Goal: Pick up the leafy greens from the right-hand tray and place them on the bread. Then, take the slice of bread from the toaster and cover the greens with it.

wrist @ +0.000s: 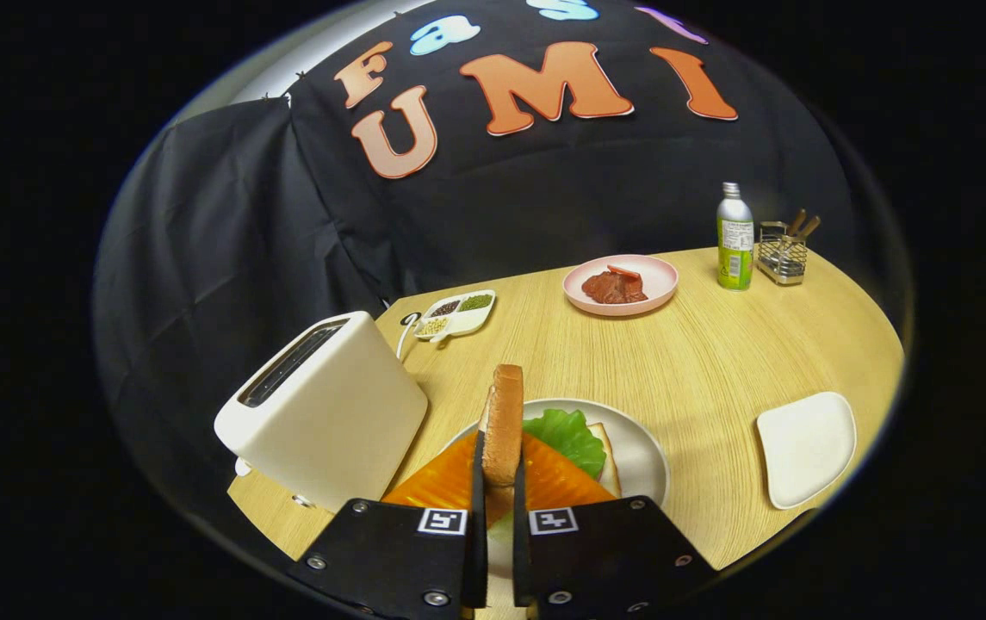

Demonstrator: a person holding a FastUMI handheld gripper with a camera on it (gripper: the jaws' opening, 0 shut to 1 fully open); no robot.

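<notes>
A slice of bread stands on edge between my two fingers, and my gripper is shut on it. It hangs above a white plate just ahead of the fingers. On that plate lies a bread slice under an orange ridged layer, with the leafy greens on top. The white toaster stands to the left of the plate, its slot showing no bread. The right-hand white tray has nothing on it.
A pink plate with red meat slices sits farther back on the wooden table. Behind it to the right stand a green bottle and a wire holder. A small divided dish of seeds lies behind the toaster.
</notes>
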